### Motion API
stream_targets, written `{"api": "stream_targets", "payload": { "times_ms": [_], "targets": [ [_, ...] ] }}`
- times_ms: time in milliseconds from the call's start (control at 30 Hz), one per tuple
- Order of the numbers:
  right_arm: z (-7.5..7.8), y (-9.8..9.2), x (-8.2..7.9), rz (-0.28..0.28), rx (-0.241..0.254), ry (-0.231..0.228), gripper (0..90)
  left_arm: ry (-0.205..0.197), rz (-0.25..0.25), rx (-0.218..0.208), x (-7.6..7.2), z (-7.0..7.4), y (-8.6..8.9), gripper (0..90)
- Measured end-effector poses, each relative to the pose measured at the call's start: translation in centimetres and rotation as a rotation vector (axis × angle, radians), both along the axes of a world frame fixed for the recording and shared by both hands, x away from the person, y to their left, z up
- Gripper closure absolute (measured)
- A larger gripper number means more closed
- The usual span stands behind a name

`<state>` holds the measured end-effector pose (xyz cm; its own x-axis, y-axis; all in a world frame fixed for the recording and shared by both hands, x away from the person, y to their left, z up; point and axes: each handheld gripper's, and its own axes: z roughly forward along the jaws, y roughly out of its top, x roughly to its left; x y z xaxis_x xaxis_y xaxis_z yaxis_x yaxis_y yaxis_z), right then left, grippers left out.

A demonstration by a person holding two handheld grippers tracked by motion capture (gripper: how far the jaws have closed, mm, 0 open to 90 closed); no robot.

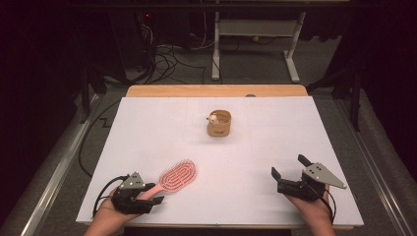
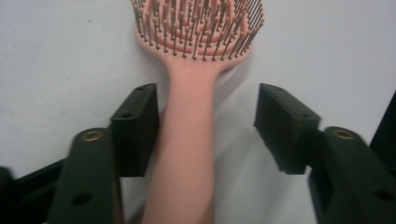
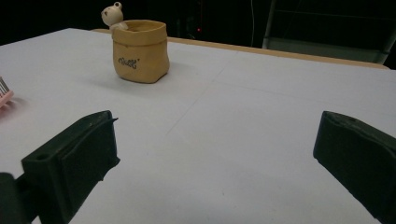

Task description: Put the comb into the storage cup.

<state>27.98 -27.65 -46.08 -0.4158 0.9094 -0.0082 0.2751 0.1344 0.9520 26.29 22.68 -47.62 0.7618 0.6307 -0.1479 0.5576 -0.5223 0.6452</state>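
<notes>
A pink hairbrush (image 1: 178, 175) lies bristles up on the white table top (image 1: 295, 128) at the near left. Its handle (image 2: 187, 140) runs back between the jaws of my left gripper (image 1: 153, 193). That left gripper (image 2: 208, 100) is open: one jaw touches the handle and the other stands well apart from it. My right gripper (image 1: 287, 164) rests open at the near right, with nothing between its jaws (image 3: 217, 123). The brush's edge (image 3: 3, 95) shows at the far left of the right gripper view.
A small tan pot (image 1: 219, 124) with a little bear figure (image 1: 213, 118) on its rim stands past the table's middle; it shows ahead and to the left (image 3: 140, 51) in the right gripper view. A wooden strip (image 1: 216, 90) marks the far edge. Cables and desk legs lie beyond.
</notes>
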Motion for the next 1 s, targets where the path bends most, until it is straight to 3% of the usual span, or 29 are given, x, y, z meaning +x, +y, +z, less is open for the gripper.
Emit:
{"api": "stream_targets", "payload": {
  "times_ms": [100, 800, 933, 967, 1000],
  "targets": [
    [-0.2, -0.1, 0.0, -0.002, 0.003, 0.006, 0.3, -0.013, 0.001, 0.024, -0.1, 0.1, -0.5, 35.3],
    [-0.3, -0.4, -0.1, -0.012, 0.002, -0.003, 0.3, -0.05, 0.046, -0.02, 0.6, 0.4, 0.7, 23.2],
    [-0.3, -0.5, 0.0, -0.013, 0.01, 0.001, 0.3, -0.045, 0.049, -0.038, 0.7, 0.5, 0.8, 17.3],
    [-0.3, -0.6, 0.0, -0.012, 0.011, -0.001, 0.3, -0.038, 0.046, -0.052, 0.8, 0.4, 0.8, 13.3],
    [-0.2, -0.6, -0.1, -0.012, 0.013, -0.003, 0.3, -0.021, 0.047, -0.062, 1.0, 0.3, 0.7, 2.5]
  ]
}}
